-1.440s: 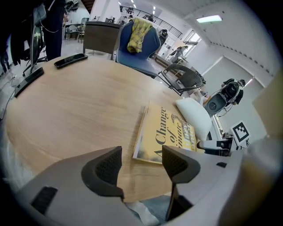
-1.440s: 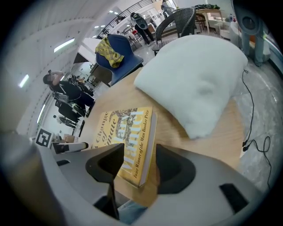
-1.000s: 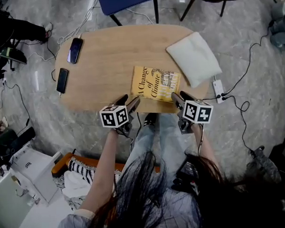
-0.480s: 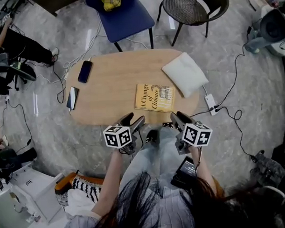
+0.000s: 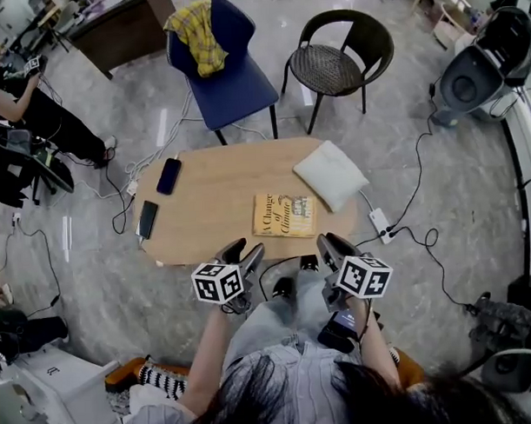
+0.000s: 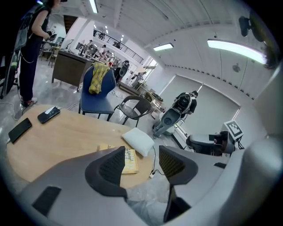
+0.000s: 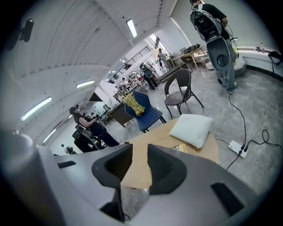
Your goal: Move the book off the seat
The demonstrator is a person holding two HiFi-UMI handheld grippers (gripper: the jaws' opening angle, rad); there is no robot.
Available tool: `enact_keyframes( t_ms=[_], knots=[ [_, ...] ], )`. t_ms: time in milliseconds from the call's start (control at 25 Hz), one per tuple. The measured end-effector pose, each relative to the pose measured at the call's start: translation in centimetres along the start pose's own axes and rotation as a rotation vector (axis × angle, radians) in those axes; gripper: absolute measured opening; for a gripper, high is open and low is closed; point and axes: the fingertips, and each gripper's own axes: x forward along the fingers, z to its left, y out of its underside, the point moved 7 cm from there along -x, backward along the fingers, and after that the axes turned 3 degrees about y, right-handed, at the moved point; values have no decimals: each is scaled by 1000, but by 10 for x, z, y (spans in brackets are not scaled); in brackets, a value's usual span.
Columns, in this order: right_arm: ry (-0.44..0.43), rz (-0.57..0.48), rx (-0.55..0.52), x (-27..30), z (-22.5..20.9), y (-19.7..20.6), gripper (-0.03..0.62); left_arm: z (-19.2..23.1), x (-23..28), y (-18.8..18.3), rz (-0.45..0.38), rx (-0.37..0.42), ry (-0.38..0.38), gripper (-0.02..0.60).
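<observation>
The yellow book [image 5: 285, 215] lies flat on the oval wooden table [image 5: 213, 200], beside a white pillow [image 5: 330, 175]; in the left gripper view the book [image 6: 129, 160] shows behind the left jaw. Both grippers hang in the air on the near side of the table, over the person's legs, touching nothing. My left gripper [image 5: 242, 254] is open and its jaws have just been closing a little, with nothing between them. My right gripper [image 5: 329, 245] has also been closing; a narrow gap remains [image 7: 139, 165] and it is empty.
Two dark phones [image 5: 169, 175] [image 5: 147, 219] lie at the table's left end. Beyond the table stand a blue chair [image 5: 239, 77] with a yellow cloth [image 5: 197, 31] over its back and a black wicker chair [image 5: 334, 65]. A power strip [image 5: 380, 224] and cables lie on the floor to the right.
Both grippers have lifted up and back from the table's near edge. The head view has risen too, so the table looks smaller and the two chairs have come into sight.
</observation>
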Motion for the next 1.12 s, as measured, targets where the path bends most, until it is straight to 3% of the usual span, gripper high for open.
enact_keyframes(
  t_ms=[280,440,1120],
  knots=[
    [-11,-57,13,-22,37,1,77,-33,-24,-21,5,113,54,210],
    [5,-76,11,-33,48,14,63,-41,-36,-13,31,164,84,135],
    [222,-186,88,-140,0,86,44,-106,-6,59,315,334,302,60]
  ],
)
